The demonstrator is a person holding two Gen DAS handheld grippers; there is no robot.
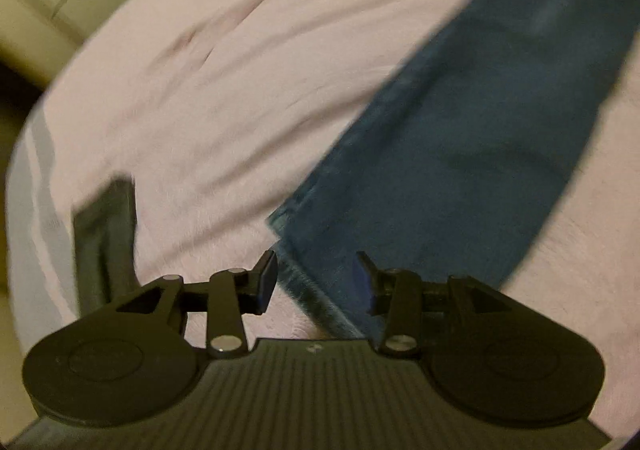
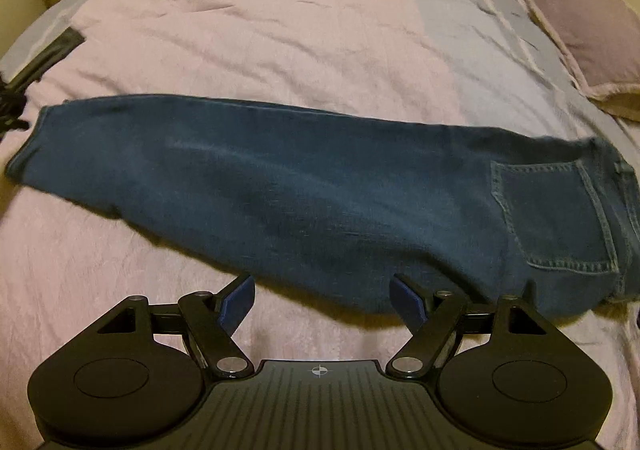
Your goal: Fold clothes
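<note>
So the dark blue denim jeans (image 2: 304,185) are lying flat on the pink-covered bed (image 2: 280,29), legs already stacked lengthwise, waist and back pocket toward the pillow end. Both the left gripper (image 1: 316,278) and right gripper (image 2: 324,302) are hanging with fingers spread, gripping nothing. Next I'm guessing the left one's pinching the hem (image 1: 296,274) and carrying it toward the waistband.

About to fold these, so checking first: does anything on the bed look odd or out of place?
Nothing stands out. The jeans lie flat, folded lengthwise, on the pink bedspread; both grippers, left and right, are open.
</note>
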